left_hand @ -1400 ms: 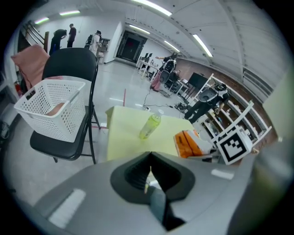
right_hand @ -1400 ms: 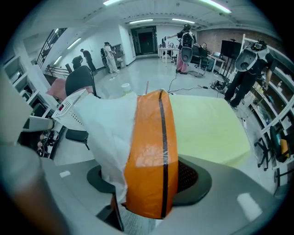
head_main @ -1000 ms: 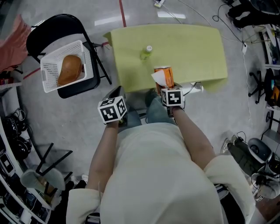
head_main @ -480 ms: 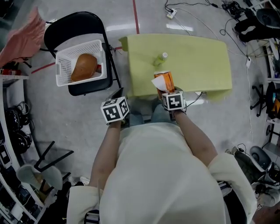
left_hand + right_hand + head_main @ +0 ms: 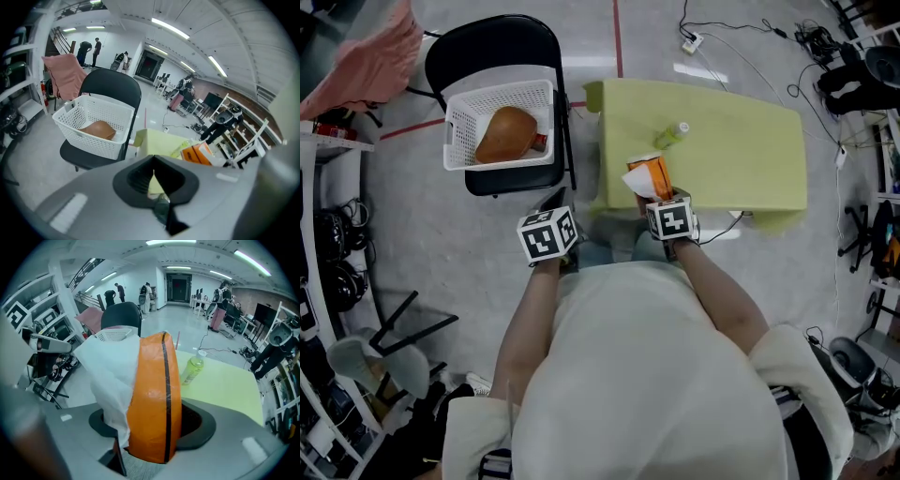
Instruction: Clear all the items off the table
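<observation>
Orange packet (image 5: 157, 394), just one, pinched upright in the right gripper (image 5: 657, 197) with one floppy white sheet (image 5: 110, 376) bunched against its side, hanging over the near edge of the yellow-green bench (image 5: 750, 159). Left gripper (image 5: 551, 201) clamped shut on nothing, just off the bench's near left corner. Only one green bottle (image 5: 672, 134) sitting on the bench lol. Off to the left, one black folding chair (image 5: 492, 52) carrying one white basket (image 5: 457, 120), and in there one brown lump (image 5: 504, 134) plus one small red thing (image 5: 541, 142), too tiny to identify.
</observation>
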The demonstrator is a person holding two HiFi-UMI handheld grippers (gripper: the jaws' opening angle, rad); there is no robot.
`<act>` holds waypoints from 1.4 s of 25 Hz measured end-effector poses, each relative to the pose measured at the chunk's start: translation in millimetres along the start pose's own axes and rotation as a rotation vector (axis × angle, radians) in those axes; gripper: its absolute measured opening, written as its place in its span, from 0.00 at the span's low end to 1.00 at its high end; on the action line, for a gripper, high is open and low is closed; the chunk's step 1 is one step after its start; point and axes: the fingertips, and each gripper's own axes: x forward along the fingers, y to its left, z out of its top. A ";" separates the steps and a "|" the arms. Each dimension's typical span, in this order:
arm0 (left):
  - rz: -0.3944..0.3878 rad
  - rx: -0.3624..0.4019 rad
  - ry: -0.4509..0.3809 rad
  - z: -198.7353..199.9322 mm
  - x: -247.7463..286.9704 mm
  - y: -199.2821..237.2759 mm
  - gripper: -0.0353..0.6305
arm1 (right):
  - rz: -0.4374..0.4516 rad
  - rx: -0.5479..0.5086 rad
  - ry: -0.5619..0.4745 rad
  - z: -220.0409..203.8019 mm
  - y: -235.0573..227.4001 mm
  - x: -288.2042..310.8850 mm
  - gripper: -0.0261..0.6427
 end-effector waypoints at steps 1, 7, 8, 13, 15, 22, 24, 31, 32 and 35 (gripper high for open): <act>0.004 -0.005 -0.005 1.0 -3.3 6.1 0.07 | 0.002 -0.008 -0.003 3.0 6.0 0.9 0.48; 0.026 -0.028 -0.028 -0.8 -22.2 35.9 0.07 | 0.021 -0.043 -0.022 16.7 39.4 4.2 0.48; 0.030 -0.032 -0.030 -1.9 -25.5 40.4 0.07 | 0.024 -0.048 -0.023 18.2 44.9 4.4 0.48; 0.047 -0.052 -0.041 -7.1 -40.4 61.5 0.07 | 0.040 -0.072 -0.030 24.6 70.1 5.6 0.48; 0.055 -0.063 -0.047 -9.8 -45.8 69.7 0.07 | 0.048 -0.082 -0.032 26.0 79.2 6.8 0.48; 0.084 -0.107 -0.071 -19.3 -65.5 99.3 0.07 | 0.062 -0.121 -0.044 38.1 108.0 11.7 0.48; 0.094 -0.122 -0.075 -20.0 -71.3 110.0 0.07 | 0.068 -0.130 -0.049 45.2 118.2 12.4 0.48; 0.134 -0.171 -0.098 -25.0 -84.7 141.3 0.07 | 0.106 -0.192 -0.065 65.8 151.4 15.4 0.48; 0.142 -0.182 -0.104 -24.6 -86.3 145.2 0.07 | 0.113 -0.203 -0.065 68.7 155.7 15.9 0.48; 0.163 -0.207 -0.120 -23.8 -91.1 154.2 0.07 | 0.133 -0.231 -0.065 77.3 167.5 18.0 0.48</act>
